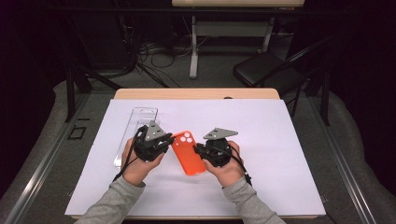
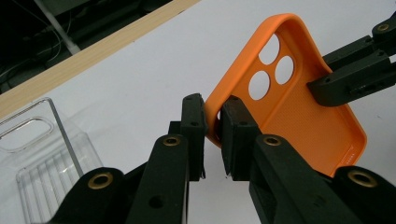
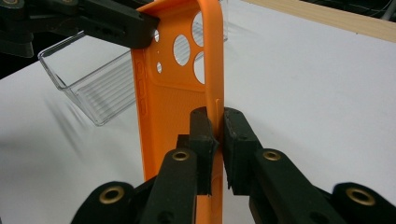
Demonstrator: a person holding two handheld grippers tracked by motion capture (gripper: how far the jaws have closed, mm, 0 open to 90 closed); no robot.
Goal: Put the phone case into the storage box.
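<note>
An orange phone case [image 1: 187, 152] with three round camera holes is held between my two grippers above the white sheet. My left gripper [image 1: 169, 139] is shut on its left long edge near the camera end; the left gripper view has the jaws [image 2: 213, 133] pinching the case's rim [image 2: 299, 107]. On the opposite long edge my right gripper [image 1: 198, 150] is shut; in the right gripper view the case [image 3: 173, 107] stands edge-on, its side wall pinched between the jaws [image 3: 217, 133]. The case's open inner side faces the left gripper view.
A clear plastic phone package tray [image 1: 136, 134] lies on the white sheet [image 1: 261, 135] just left of my left hand, and appears as the tray [image 2: 42, 154] and the tray [image 3: 93, 91] in the gripper views. The wooden table edge [image 1: 196, 94] runs along the far side; a black chair [image 1: 268, 70] stands beyond.
</note>
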